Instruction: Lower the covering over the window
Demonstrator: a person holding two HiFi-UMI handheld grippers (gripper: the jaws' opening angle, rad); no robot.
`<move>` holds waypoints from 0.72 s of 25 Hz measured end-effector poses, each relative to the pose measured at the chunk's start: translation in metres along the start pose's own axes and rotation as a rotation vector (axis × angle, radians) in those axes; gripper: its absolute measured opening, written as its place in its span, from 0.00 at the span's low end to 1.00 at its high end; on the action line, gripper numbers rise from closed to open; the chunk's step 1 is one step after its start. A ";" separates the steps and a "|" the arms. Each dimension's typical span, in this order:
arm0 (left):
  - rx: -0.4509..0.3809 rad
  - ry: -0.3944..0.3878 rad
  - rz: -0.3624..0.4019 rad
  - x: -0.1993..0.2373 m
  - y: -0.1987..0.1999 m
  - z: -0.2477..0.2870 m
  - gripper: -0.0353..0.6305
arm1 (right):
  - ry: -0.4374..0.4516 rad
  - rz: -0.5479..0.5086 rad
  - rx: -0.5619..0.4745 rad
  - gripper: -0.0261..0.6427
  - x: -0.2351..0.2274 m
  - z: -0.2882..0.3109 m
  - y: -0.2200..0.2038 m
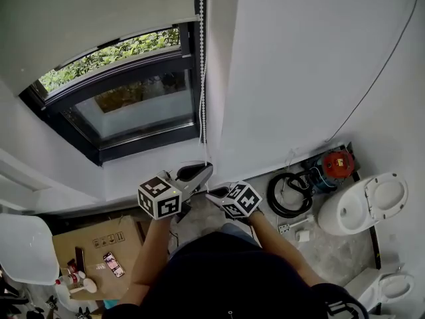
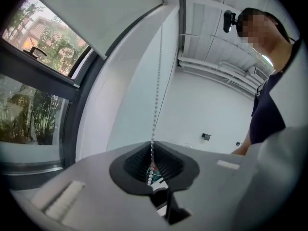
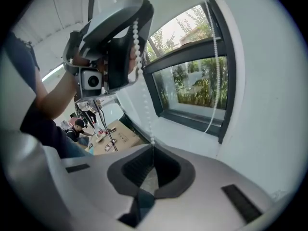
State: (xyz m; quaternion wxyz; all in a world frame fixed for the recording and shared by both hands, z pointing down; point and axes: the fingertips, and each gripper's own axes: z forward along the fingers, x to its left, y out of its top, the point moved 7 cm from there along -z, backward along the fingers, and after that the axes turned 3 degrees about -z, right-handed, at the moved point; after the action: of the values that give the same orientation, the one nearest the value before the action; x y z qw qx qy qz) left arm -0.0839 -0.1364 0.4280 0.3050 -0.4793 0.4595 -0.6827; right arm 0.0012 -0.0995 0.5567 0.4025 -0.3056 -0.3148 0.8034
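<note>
White on white, edged in black
White blind [image 1: 86, 18], white bead chain [image 1: 202, 58], black window frame [image 1: 149, 145]; grey left gripper [image 1: 199, 173] and right gripper [image 1: 216, 197], black-and-white marker squares; green leaves [image 1: 119, 50].

We count two grippers, left gripper [image 1: 204, 170] and right gripper [image 1: 212, 193] — one bead chain [image 1: 202, 78] above them, one blind [image 1: 93, 25], one window [image 1: 139, 108] — one toilet [image 1: 364, 205] beyond the right gripper.

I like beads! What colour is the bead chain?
White bead chain, clearest in the left gripper view.
</note>
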 end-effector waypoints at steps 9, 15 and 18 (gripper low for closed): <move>0.027 -0.002 -0.057 0.009 -0.021 0.005 0.09 | 0.011 -0.013 0.087 0.06 0.004 0.008 -0.014; 0.009 -0.028 -0.078 0.007 -0.022 0.013 0.09 | -0.011 0.009 0.074 0.06 -0.003 0.003 -0.019; 0.010 -0.020 -0.070 0.009 -0.022 0.014 0.09 | -0.008 0.012 0.073 0.06 -0.003 0.003 -0.019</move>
State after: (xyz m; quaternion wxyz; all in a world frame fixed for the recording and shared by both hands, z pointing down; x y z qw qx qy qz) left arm -0.0737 -0.1404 0.4528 0.2876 -0.5004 0.4361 -0.6905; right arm 0.0089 -0.0939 0.5735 0.4073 -0.2893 -0.2853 0.8180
